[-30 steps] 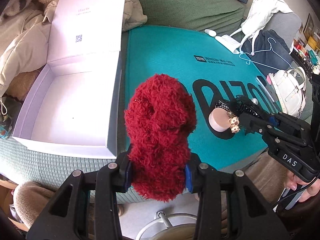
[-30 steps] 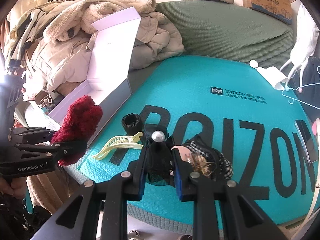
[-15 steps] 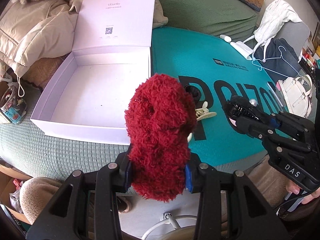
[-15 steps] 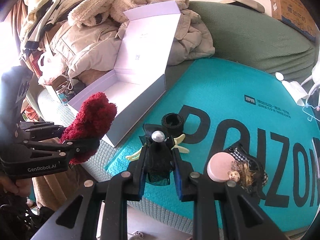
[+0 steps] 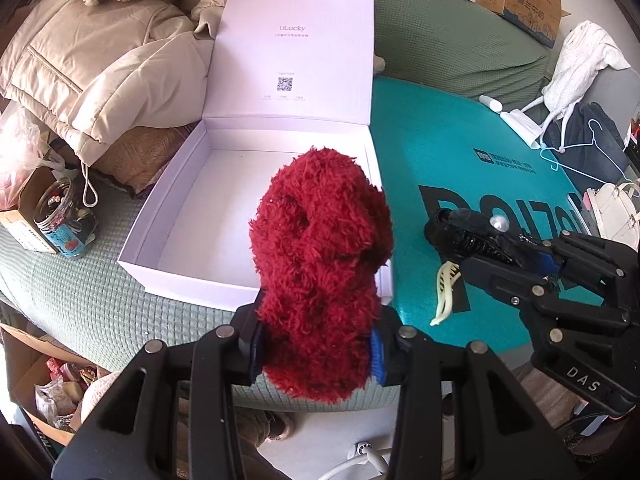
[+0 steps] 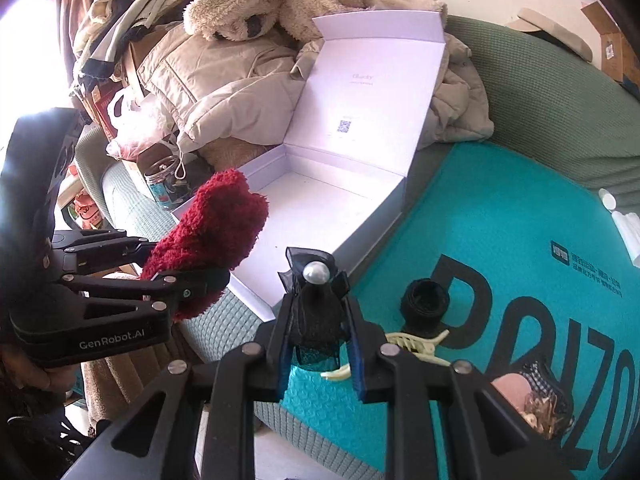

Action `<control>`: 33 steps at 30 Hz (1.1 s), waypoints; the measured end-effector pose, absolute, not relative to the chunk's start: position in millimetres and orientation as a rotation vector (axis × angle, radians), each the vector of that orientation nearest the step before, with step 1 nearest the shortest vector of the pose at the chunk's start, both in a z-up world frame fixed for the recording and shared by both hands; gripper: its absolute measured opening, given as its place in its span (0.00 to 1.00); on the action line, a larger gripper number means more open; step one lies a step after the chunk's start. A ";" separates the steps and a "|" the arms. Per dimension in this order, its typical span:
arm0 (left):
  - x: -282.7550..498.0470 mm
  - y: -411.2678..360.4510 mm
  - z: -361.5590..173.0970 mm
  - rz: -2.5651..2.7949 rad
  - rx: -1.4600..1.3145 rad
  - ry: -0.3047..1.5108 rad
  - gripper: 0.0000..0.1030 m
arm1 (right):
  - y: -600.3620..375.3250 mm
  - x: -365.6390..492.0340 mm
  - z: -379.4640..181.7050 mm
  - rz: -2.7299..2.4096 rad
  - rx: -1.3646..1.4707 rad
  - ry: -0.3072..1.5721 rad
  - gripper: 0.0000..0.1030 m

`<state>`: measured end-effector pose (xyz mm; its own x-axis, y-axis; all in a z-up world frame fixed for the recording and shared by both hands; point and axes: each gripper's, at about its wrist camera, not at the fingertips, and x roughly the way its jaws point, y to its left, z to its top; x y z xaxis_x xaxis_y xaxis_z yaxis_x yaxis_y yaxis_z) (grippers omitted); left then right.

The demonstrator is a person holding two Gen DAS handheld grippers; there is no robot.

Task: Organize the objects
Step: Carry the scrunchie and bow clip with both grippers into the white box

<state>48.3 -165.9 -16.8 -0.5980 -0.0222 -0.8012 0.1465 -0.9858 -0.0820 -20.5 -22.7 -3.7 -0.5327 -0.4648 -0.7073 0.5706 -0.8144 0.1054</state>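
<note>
Clamping a soft, light red fluffy scrunchie [image 5: 320, 264] mid-body above the white box's [image 5: 192, 280] near edge, the left gripper [image 5: 316, 344] compresses it, while the right gripper [image 6: 320, 344] pinches a delicate black pearl bow [image 6: 316, 308] nearby.

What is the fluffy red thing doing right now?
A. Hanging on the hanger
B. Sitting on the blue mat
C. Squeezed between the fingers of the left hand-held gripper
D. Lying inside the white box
C: the fluffy red thing sits pinched in the left hand-held gripper, held up in front of the open white box, not inside it.
</note>
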 end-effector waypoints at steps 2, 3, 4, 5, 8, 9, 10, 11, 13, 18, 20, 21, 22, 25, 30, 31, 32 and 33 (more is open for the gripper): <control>44.3 -174.8 -17.4 -2.707 1.356 0.220 0.36 | -29.2 -25.5 -2.8 -2.310 1.013 0.187 0.22; 42.2 -178.9 -18.0 -2.703 1.355 0.221 0.36 | -32.5 -28.3 -2.7 -2.306 1.012 0.188 0.22; 39.0 -183.8 -18.4 -2.700 1.352 0.223 0.36 | -35.2 -31.2 -2.3 -2.304 1.010 0.190 0.22; 37.1 -187.8 -18.7 -2.697 1.348 0.223 0.36 | -38.1 -34.3 -1.6 -2.302 1.007 0.191 0.22; 27.5 -201.5 -20.0 -2.683 1.332 0.235 0.36 | -45.6 -45.0 1.3 -2.304 0.988 0.182 0.22; 23.6 -205.9 -20.9 -2.679 1.331 0.238 0.36 | -48.2 -49.3 2.2 -2.304 0.985 0.177 0.22; 19.6 -210.3 -21.7 -2.678 1.329 0.241 0.36 | -50.4 -52.9 2.5 -2.305 0.984 0.177 0.22; 16.1 -213.8 -22.5 -2.676 1.329 0.242 0.36 | -52.9 -56.5 2.9 -2.308 0.981 0.179 0.22; 9.3 -221.1 -24.4 -2.672 1.327 0.248 0.36 | -57.9 -64.3 3.3 -2.311 0.978 0.184 0.22; -8.2 -234.7 -30.0 -2.662 1.333 0.250 0.36 | -67.2 -81.6 0.8 -2.313 0.981 0.198 0.22; -16.3 -239.1 -31.8 -2.662 1.336 0.246 0.36 | -69.8 -89.0 -0.1 -2.314 0.985 0.201 0.22; -19.9 -240.9 -32.3 -2.665 1.334 0.244 0.36 | -70.9 -92.4 -0.8 -2.314 0.987 0.203 0.22; -24.0 -242.6 -32.4 -2.672 1.326 0.243 0.36 | -71.6 -95.6 -1.3 -2.315 0.989 0.204 0.22; -36.9 -246.4 -32.6 -2.680 1.316 0.219 0.36 | -73.9 -107.2 -2.7 -2.315 0.988 0.199 0.22; -62.0 -252.0 -33.4 -2.680 1.326 0.174 0.36 | -77.5 -128.3 -6.9 -2.326 1.007 0.195 0.22; -66.3 -252.6 -33.0 -2.682 1.323 0.163 0.36 | -78.2 -132.5 -8.0 -2.328 1.012 0.197 0.22; -70.6 -253.2 -32.6 -2.683 1.319 0.152 0.36 | -79.0 -136.3 -9.2 -2.331 1.012 0.198 0.22; -75.3 -254.3 -32.4 -2.680 1.315 0.142 0.36 | -79.3 -140.5 -10.5 -2.332 1.015 0.194 0.22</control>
